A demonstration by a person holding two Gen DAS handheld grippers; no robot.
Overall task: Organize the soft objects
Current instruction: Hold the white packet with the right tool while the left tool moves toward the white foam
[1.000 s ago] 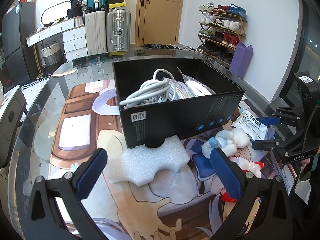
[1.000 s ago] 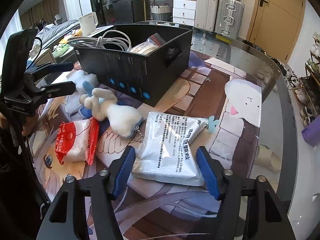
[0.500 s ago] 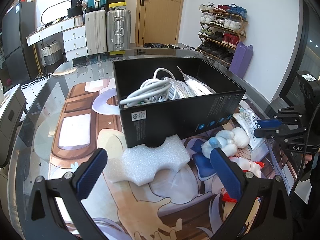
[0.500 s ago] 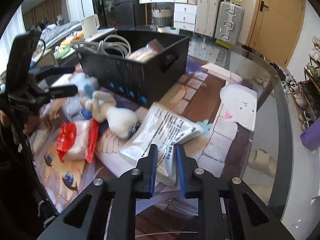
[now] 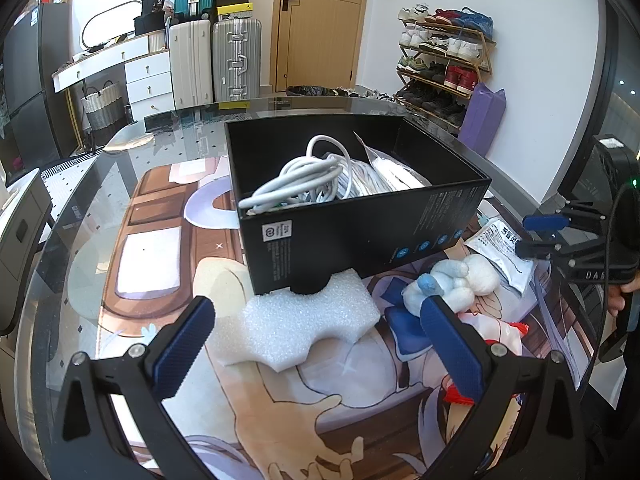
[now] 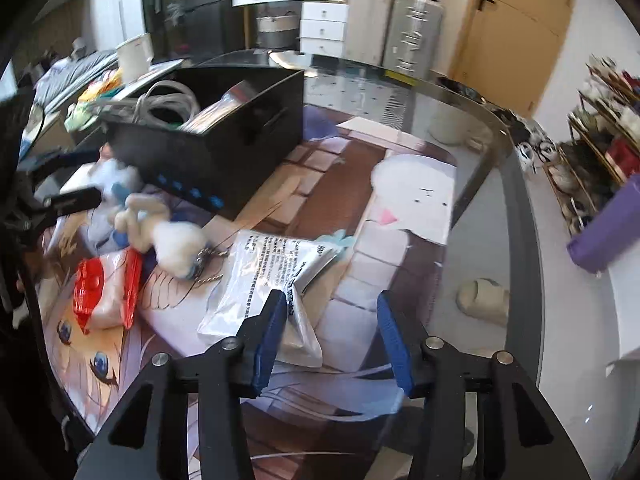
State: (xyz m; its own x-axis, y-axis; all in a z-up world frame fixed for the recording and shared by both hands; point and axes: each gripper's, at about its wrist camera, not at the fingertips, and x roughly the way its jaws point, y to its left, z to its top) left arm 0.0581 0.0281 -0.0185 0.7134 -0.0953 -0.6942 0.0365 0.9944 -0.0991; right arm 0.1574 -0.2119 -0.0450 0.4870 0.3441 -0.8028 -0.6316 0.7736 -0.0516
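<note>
Half a second ago the right gripper [image 6: 330, 334] had its blue pads pinched nearly together on the near corner of the silvery packet [image 6: 264, 280]; now its jaws are opening, and the packet lies on the printed mat [image 6: 404, 208] just to the left of the gap, with only its near corner beside the left pad, so nothing sits squarely between them. A second ago those jaws stood wide around the same packet. The left gripper [image 5: 320, 344] has kept its place, jaws spread wide and holding nothing, with the white foam piece [image 5: 308, 324] lying ahead in its gap.

Beyond the foam stands the black box [image 5: 360, 228], holding a coil of white cable [image 5: 304, 180] and a clear bag [image 5: 392, 172]. To the right of the left gripper's right pad lies a white and blue plush toy [image 5: 460, 280]. From the right gripper, the plush lies ahead to the left, a red and white pack [image 6: 108, 292] lies further left and the box further off.

The right wrist view is smeared by motion, so the packet's print cannot be read. The red pack is mostly hidden behind the left gripper's right finger [image 5: 452, 348]. A person's hand [image 5: 624, 296] is cut off at the right edge
</note>
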